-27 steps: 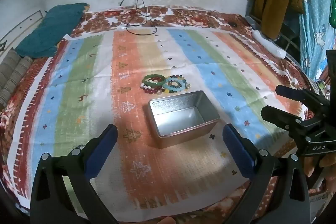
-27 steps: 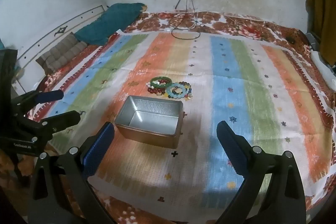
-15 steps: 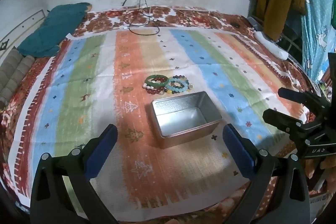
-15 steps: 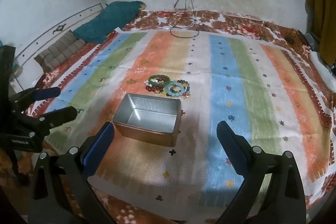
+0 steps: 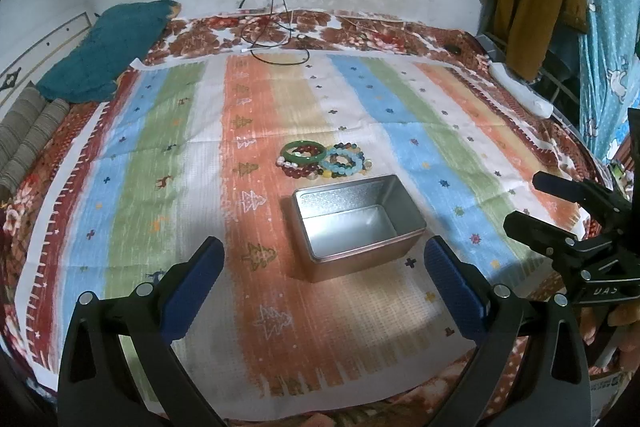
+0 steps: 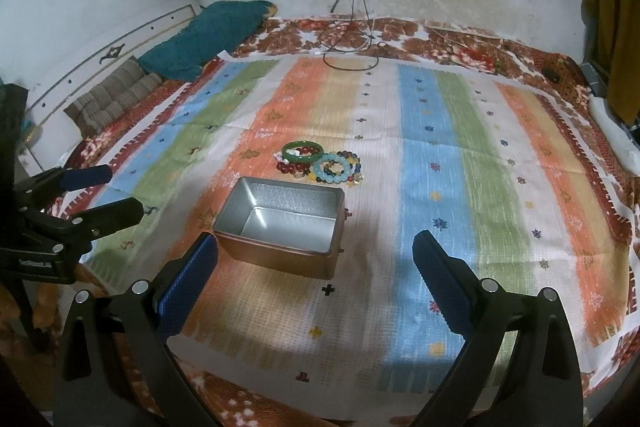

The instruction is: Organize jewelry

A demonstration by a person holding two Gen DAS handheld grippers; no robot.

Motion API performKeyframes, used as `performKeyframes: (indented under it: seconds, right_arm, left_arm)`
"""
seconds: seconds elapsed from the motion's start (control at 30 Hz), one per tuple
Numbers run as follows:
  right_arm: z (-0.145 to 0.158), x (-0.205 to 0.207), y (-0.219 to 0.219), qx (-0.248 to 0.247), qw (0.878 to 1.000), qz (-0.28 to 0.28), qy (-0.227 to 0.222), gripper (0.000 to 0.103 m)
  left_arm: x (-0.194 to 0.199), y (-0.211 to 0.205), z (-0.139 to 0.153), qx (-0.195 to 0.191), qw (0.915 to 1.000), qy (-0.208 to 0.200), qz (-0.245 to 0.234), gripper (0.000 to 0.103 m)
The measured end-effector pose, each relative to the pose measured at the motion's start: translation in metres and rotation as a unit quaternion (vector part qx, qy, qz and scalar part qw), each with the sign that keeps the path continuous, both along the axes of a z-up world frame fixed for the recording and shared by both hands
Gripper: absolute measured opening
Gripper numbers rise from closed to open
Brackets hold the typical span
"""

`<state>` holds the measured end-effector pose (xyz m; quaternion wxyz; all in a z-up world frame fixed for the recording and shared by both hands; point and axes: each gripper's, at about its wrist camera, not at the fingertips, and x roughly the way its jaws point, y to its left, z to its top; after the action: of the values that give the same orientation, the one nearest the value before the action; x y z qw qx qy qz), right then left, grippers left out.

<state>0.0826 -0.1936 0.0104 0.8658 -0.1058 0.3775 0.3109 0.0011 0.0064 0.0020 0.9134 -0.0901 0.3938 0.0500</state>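
Jewelry: a small heap of bracelets lies on the striped cloth, about mid-bed, on the orange and cream stripes.
Green bangle: on the left of the heap, resting partly over dark red bead strings.
Pale blue bead bracelet: on the right of the heap, touching the bangle's side, with mixed-colour beads around it.
Tin box: open, silver inside, nothing in it; it stands just in front of the heap, on the near side, not touching it as far as can be told.
Left claw: spread wide, blue pads apart, nothing between them; it hangs above the cloth, tilted down toward the tin.
Right claw: spread wide too, holding nothing; its left pad appears just before the tin's near corner, contact unclear.
Bed surroundings: teal pillow at the far left corner, cables trailing from a wall socket onto the floral sheet.
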Motion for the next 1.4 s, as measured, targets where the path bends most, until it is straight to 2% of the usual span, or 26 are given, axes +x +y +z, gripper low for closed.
performKeyframes:
  seconds: [0.93,1.4]
  right_arm:
    - [-0.002,0.004,0.003,-0.009,1.0,0.001,0.0,0.099]
    - [-0.009,0.008,0.005,-0.022,1.0,-0.004,0.004,0.099]
  left_arm:
    - [-0.002,-0.004,-0.001,0.005,0.9999,-0.005,-0.009,0.097]
    - [0.003,0.011,-0.004,-0.009,0.9998,0.006,0.017,0.097]
